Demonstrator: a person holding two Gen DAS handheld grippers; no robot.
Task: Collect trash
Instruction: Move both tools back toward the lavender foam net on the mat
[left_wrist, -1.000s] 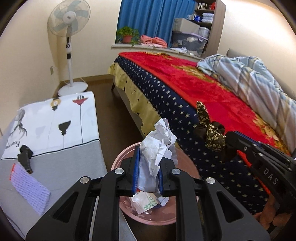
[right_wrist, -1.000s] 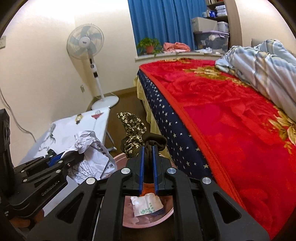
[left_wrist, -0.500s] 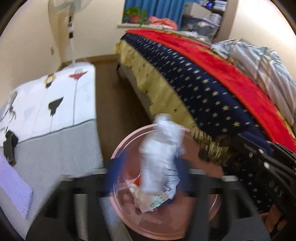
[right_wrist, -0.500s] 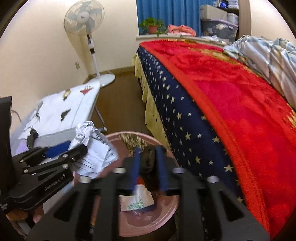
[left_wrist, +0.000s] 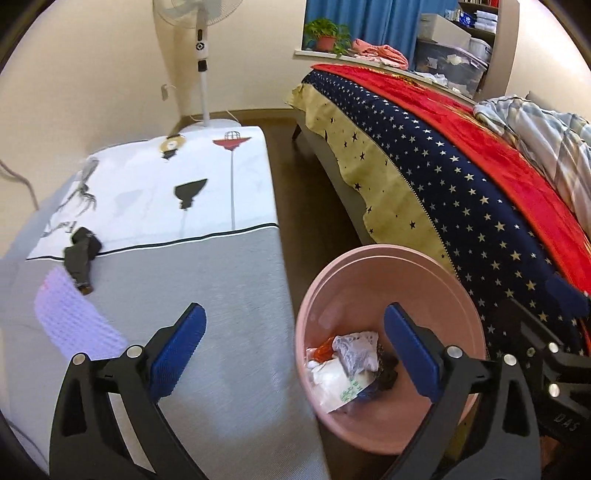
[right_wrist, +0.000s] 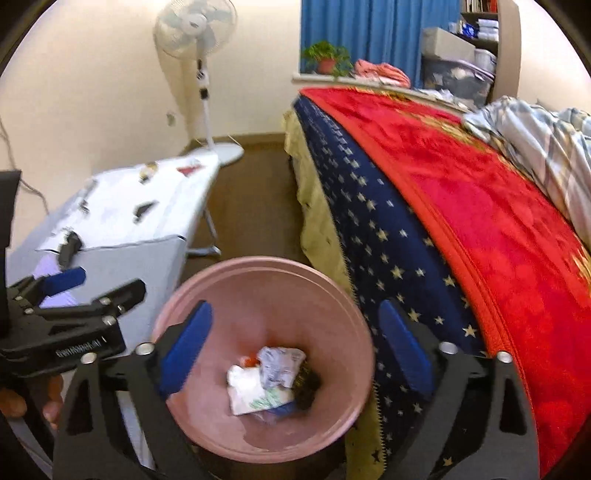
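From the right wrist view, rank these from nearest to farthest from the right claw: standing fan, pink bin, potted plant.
Measured from the right claw, open above the bin:
1. Pink bin, directly under it.
2. Standing fan, far left by the wall.
3. Potted plant, on the sill past the bed.

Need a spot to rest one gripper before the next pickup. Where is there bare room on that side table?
The table is bare across its grey near half, from the black clip and purple cloth over to the edge by the pink bin. The white printed half behind is bare too. The near-left corner is crowded.
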